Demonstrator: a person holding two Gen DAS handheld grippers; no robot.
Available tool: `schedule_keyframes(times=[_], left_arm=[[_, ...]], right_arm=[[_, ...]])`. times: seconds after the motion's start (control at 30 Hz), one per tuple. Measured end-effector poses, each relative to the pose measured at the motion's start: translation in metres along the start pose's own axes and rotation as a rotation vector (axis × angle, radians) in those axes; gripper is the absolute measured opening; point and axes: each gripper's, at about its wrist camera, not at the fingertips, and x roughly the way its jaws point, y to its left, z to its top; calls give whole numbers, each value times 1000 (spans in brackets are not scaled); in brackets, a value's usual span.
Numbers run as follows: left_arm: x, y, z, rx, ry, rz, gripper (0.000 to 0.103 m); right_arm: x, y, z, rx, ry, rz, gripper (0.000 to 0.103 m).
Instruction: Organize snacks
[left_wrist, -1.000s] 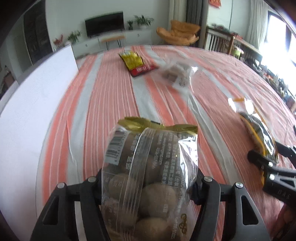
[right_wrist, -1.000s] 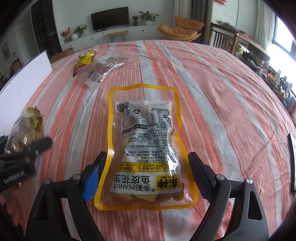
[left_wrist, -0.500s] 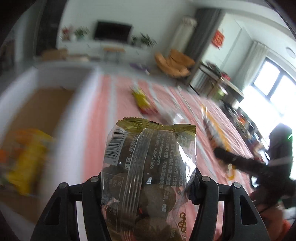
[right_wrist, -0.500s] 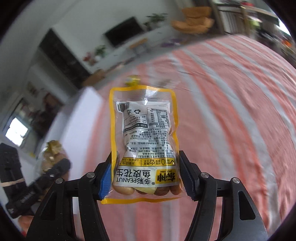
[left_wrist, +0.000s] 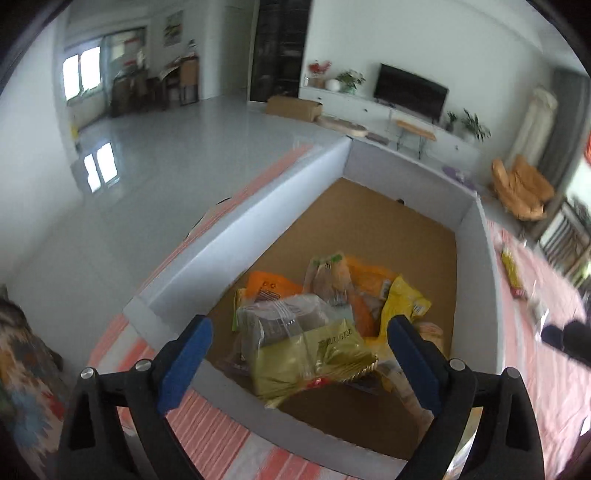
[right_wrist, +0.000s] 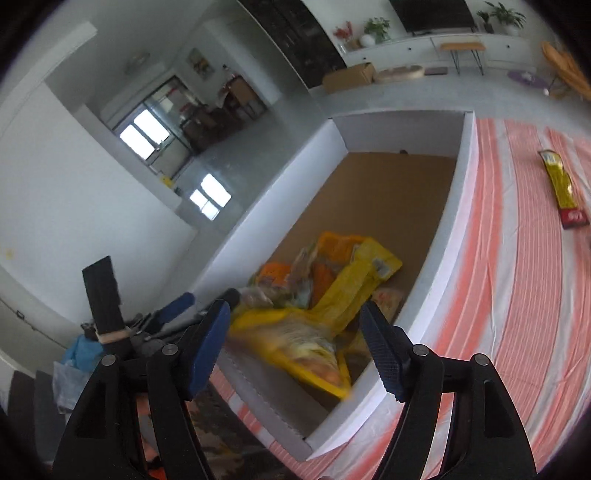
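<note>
A white-walled box (left_wrist: 476, 258) with a brown floor stands at the edge of the striped table and holds a pile of snack bags. My left gripper (left_wrist: 295, 354) is open above the near end of the box; the gold-topped bag of round snacks (left_wrist: 314, 354) lies on the pile below it. My right gripper (right_wrist: 295, 347) is open over the same box (right_wrist: 450, 229); the yellow-edged peanut bag (right_wrist: 310, 339) is blurred just below the jaws, free of them. The left gripper also shows in the right wrist view (right_wrist: 177, 306).
A yellow and red snack bag (right_wrist: 561, 184) lies on the orange-striped tablecloth (right_wrist: 517, 295) to the right of the box, also seen in the left wrist view (left_wrist: 511, 269). The table edge runs along the box's left side, with floor beyond.
Both grippers have swung left from the table to over the box and opened. The round-snack bag and the peanut bag have left the jaws and dropped onto the pile.
</note>
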Motion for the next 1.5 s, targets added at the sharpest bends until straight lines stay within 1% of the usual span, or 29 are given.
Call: schedule_keyframes(times=[0.07, 0.13, 0.17, 0.23, 0.27, 0.3, 0.33, 0.4, 0.47, 0.53, 0.57, 0.63, 0.73, 0.83, 0.9, 1.0, 1.07, 1.13, 1.2, 1.33, 1.5], left_arm=[[0, -7, -3, -10, -22, -19, 98], [4, -30, -5, 1, -25, -96, 98], [4, -40, -6, 11, -23, -138, 98], [0, -72, -12, 49, -16, -249, 98], [-4, -94, -18, 81, -11, -312, 98], [-7, -117, -24, 125, -2, -375, 99], [-9, -142, -30, 177, 11, -433, 99], [-17, -183, -46, 272, 40, -510, 103], [-12, -231, -75, 394, 89, -573, 103], [-4, -270, -101, 487, 133, -592, 103], [5, -286, -114, 525, 143, -590, 103], [30, -313, -134, 587, 158, -537, 103], [55, -332, -148, 615, 160, -475, 103], [78, -337, -146, 592, 165, -441, 103], [89, -341, -146, 586, 157, -406, 103], [107, -343, -145, 606, 139, -354, 103], [122, -344, -140, 618, 139, -325, 103], [128, -340, -138, 608, 157, -312, 103], [132, -336, -135, 583, 173, -318, 103], [134, -339, -137, 600, 162, -302, 103], [135, -339, -136, 598, 165, -306, 103]], right_arm=[[-13, -14, -9, -10, -39, -31, 76], [-26, -33, -17, -20, -76, -101, 77], [-33, -49, -22, -28, -95, -158, 78], [-46, -87, -42, -36, -118, -312, 79], [-50, -106, -54, -33, -120, -390, 79], [-56, -132, -68, -18, -113, -497, 79], [-59, -154, -78, -2, -104, -568, 79], [-77, -203, -108, 73, -94, -717, 79], [-97, -236, -132, 157, -111, -786, 79], [-118, -257, -151, 228, -151, -835, 79], [-124, -263, -157, 247, -169, -855, 79], [-134, -269, -165, 276, -188, -873, 79], [-141, -281, -163, 311, -201, -857, 79], [-137, -281, -163, 313, -205, -863, 79], [-136, -280, -163, 301, -194, -877, 81], [-133, -276, -166, 279, -172, -905, 82], [-136, -280, -169, 281, -173, -899, 83], [-136, -281, -171, 280, -172, -899, 83], [-136, -282, -171, 279, -172, -899, 84], [-136, -281, -171, 279, -171, -899, 84], [-135, -282, -170, 274, -165, -894, 87]])
